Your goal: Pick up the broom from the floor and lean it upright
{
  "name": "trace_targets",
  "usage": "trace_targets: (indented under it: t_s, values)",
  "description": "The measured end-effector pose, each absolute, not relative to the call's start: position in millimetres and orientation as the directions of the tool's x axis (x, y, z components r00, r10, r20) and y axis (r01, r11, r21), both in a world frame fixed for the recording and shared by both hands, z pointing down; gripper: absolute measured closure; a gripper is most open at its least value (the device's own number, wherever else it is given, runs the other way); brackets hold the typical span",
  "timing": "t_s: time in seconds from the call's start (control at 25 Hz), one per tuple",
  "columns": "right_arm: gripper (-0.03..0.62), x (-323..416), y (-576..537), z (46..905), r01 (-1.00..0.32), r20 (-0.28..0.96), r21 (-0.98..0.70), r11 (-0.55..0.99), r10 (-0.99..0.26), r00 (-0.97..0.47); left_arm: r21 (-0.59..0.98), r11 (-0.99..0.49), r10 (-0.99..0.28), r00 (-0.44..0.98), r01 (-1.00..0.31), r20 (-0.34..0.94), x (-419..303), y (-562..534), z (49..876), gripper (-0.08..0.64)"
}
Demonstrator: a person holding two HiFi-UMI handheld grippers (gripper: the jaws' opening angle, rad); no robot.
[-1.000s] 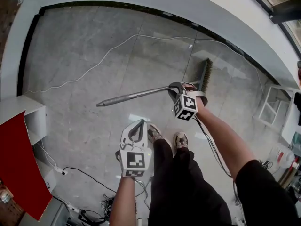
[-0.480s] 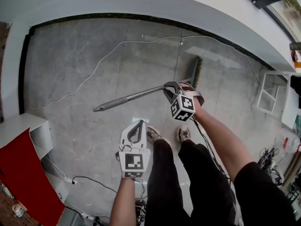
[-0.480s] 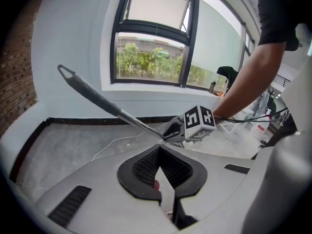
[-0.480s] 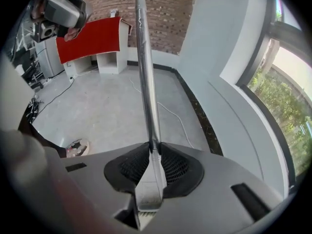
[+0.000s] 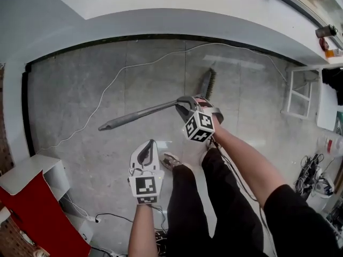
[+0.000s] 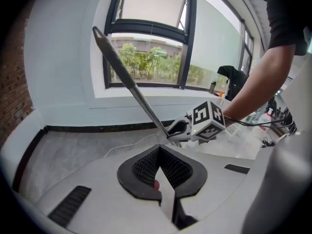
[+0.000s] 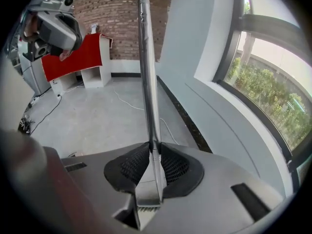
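Broom point(image 5: 140, 112) is pinched near its brush end by right gripper point(image 5: 185, 105); handle runs to left, free tip nearer left gripper point(image 5: 146, 153), i.e. pressed together, empty.

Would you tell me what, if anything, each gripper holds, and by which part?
The right gripper grips the broom by its handle, near the brush head; the left gripper holds nothing.

Right gripper point(image 5: 183, 105) is hiding the broom point(image 5: 140, 113) neck; red panel point(image 5: 48, 213) is running off head view's bottom-left edge.
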State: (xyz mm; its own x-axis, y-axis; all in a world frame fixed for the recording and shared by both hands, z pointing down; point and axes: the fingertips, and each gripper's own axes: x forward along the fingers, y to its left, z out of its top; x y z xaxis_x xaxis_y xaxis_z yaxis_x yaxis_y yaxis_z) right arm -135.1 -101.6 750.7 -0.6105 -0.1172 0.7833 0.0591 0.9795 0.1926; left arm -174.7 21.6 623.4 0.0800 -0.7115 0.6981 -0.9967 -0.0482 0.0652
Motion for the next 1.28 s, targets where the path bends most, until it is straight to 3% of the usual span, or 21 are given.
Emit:
trace_targets:
  t_s: [0.8,1.08,1.28]
  values:
    - [0.523,-41.9,-146.7,694.0,-0.341,0.704,0.148,0.928,-0.341,-0.623,0.023,-0.229,-0.706,0.182,-0.973,0.685,-121.9,-52.8,587.5,0.554]
    - [0.523,-40.5,-176.9,682.4,-0.71,0.656,0.087,0.699,-0.576,-0.487,0.014,-0.265,-0.687,0.199,-0.964,0.699,-116.7,-42.6,590.7,0.554]
    - [0.523,-52.4,-182.1,683.5,-0.831,0.62,0.031,0.556,-0.663,-0.42,0.004,-0.268,-0.676,0.191,-0.963,0.711,-127.2,-30.5,595.9,0.554]
